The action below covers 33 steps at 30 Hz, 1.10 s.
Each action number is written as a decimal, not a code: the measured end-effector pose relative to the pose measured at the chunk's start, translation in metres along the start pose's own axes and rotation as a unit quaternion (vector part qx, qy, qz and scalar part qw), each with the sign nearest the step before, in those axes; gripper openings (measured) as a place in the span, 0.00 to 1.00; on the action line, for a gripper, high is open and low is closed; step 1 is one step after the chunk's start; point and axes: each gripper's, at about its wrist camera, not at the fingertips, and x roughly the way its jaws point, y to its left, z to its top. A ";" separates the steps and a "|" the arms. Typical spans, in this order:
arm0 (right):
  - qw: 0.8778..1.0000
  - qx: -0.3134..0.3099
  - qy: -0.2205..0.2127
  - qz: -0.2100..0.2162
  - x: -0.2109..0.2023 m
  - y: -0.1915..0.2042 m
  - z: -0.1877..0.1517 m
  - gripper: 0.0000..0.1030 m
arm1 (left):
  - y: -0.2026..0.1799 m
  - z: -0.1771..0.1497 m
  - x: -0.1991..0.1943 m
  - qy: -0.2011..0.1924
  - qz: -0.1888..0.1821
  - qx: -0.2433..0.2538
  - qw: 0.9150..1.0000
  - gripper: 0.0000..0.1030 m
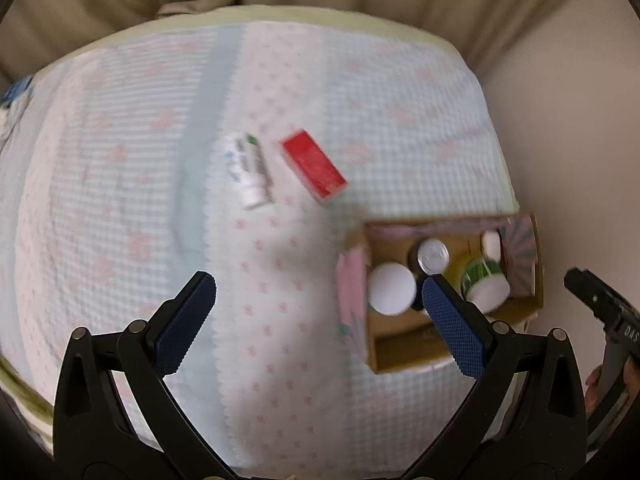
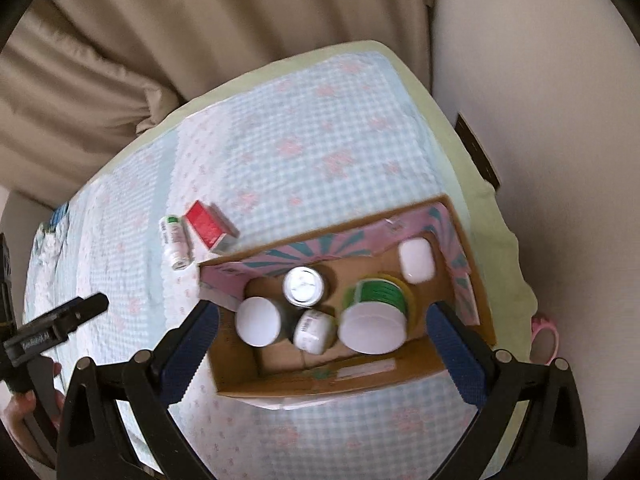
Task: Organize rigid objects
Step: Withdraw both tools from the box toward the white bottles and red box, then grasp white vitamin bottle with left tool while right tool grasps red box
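Both my left tool [image 1: 320,292] and right tool [image 2: 323,322] hang spread and empty. The red box [image 1: 314,171] lies flat on the surface beside the white bottle [image 1: 250,174], outside the cardboard box [image 2: 332,378]. It looks light, stiff cardboard; I'd pinch its long sides.

Soft even daylight, motion blur, fisheye-warped edges

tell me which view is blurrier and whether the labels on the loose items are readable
Left wrist view: heavier motion blur, the white bottle and red box smeared, print unreadable. Right wrist view: slightly sharper, box contents clear, labels still illegible. Both show fisheye bending at the edges.
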 end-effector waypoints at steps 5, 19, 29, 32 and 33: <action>0.997 -0.069 -0.006 -0.016 0.000 0.056 0.023 1.00 | 0.047 0.019 -0.008 -0.026 0.029 -0.036 0.999 1.00; 0.963 -0.260 0.078 -0.003 0.136 0.184 0.068 1.00 | 0.114 0.089 0.088 0.016 0.010 -0.108 0.994 1.00; 0.934 -0.318 0.160 0.004 0.243 0.210 0.072 0.99 | 0.116 0.099 0.196 0.077 0.020 -0.130 0.988 0.93; 0.928 -0.324 0.184 0.011 0.272 0.212 0.077 0.92 | 0.113 0.104 0.218 0.085 0.028 -0.134 0.987 0.88; 0.926 -0.327 0.189 0.011 0.277 0.214 0.078 0.90 | 0.113 0.105 0.223 0.086 0.029 -0.134 0.987 0.86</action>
